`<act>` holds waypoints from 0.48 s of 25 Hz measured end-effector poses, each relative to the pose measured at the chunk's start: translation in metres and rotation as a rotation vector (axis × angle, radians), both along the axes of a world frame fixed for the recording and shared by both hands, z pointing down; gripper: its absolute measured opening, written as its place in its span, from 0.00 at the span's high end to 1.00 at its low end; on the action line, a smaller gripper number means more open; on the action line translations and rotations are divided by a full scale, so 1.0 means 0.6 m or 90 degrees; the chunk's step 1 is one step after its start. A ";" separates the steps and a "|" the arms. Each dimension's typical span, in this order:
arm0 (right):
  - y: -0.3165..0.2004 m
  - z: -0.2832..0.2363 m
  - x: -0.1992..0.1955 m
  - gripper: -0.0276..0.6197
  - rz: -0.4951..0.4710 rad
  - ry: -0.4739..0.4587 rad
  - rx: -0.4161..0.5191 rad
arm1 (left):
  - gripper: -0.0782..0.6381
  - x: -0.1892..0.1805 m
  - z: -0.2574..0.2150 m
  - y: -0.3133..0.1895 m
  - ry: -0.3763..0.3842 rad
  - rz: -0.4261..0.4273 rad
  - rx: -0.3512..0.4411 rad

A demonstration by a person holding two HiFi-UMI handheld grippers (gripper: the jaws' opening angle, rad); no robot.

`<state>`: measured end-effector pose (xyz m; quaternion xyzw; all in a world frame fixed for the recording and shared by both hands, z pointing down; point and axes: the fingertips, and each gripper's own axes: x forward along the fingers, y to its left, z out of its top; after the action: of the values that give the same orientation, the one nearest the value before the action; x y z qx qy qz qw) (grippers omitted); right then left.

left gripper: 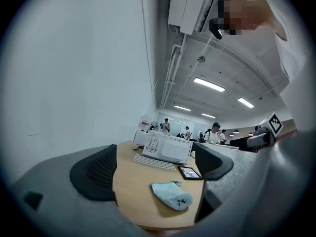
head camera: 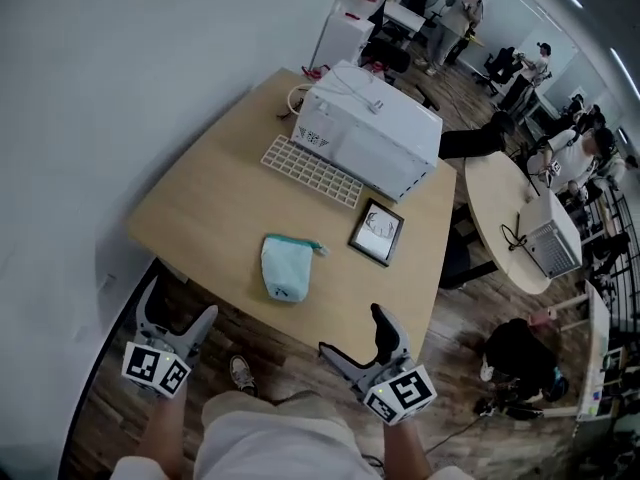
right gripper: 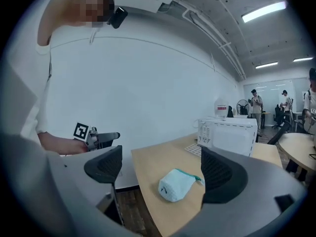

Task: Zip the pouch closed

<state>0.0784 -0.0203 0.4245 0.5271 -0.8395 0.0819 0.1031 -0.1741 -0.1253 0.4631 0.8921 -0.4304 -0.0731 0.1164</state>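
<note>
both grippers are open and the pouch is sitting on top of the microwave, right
Not quite. The pouch is not on top of the microwave. It lies flat on the table, in front of the microwave and nearer the person, as the head view shows. The rest holds: the left gripper and the right gripper are both open and empty.

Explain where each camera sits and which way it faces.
Head view: on the person's head, facing steeply down at the table and pouch; left gripper and right gripper show.
Left gripper view: on that gripper, facing along its open jaws to the pouch; right gripper shows.
Right gripper view: likewise; left gripper shows.
All share pouch and microwave.
</note>
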 end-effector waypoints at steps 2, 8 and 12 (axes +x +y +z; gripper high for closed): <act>-0.014 0.009 -0.002 0.20 0.001 0.015 -0.015 | 0.20 0.013 0.005 -0.020 0.009 0.012 -0.005; -0.066 0.020 0.025 0.20 0.009 0.013 -0.029 | 0.20 0.054 0.019 -0.067 0.012 0.028 -0.020; -0.098 0.037 0.040 0.20 -0.004 -0.008 -0.029 | 0.20 0.095 0.016 -0.085 0.008 0.045 -0.023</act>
<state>0.1027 -0.0790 0.4468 0.5214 -0.8398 0.1038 0.1103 -0.1169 -0.1763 0.4727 0.9042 -0.3989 -0.0663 0.1378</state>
